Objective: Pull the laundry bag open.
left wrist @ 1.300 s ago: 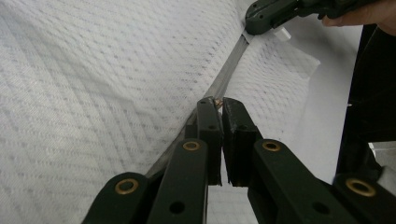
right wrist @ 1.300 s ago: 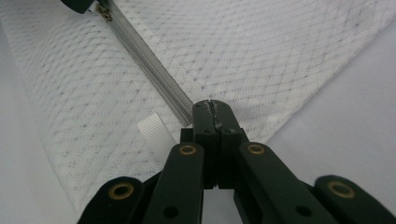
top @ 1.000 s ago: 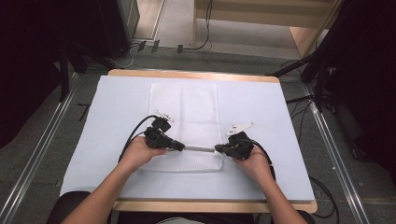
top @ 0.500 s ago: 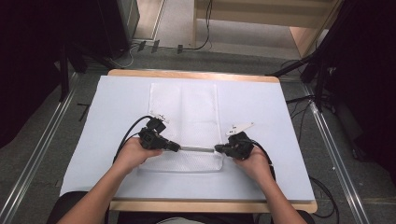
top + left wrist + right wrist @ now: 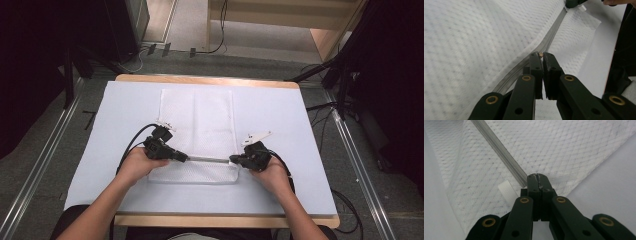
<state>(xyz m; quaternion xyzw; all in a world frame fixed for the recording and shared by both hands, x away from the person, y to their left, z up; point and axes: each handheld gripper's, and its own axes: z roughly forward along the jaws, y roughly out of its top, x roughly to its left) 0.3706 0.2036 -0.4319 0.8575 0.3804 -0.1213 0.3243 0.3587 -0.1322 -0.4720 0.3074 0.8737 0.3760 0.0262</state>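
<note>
We see a wooden-edged table (image 5: 207, 80) under a pale blue cover sheet (image 5: 300, 130), and on it a white mesh bag (image 5: 197, 120) lying flat, its long side running away from the person. A grey zip (image 5: 207, 159) crosses the bag near its near end. The black left gripper (image 5: 184, 158) sits on the bag at the zip's left part. The black right gripper (image 5: 233, 160) sits at the bag's near right corner, where the zip ends.

Over the last second the left gripper has slid leftward along the bag, away from the right one, which has held its place at the corner. The bare stretch of zip between them has grown. We read this as the slider being drawn across the bag while the corner is pinned taut. We cannot tell whether that opens or closes it.

The left claw is clenched on a small brass-coloured zip pull (image 5: 540, 54) caught at its tips. The right claw is pressed fully together on the bag's fabric at the zip's end, just beside a white ribbed tab (image 5: 507, 190).
</note>
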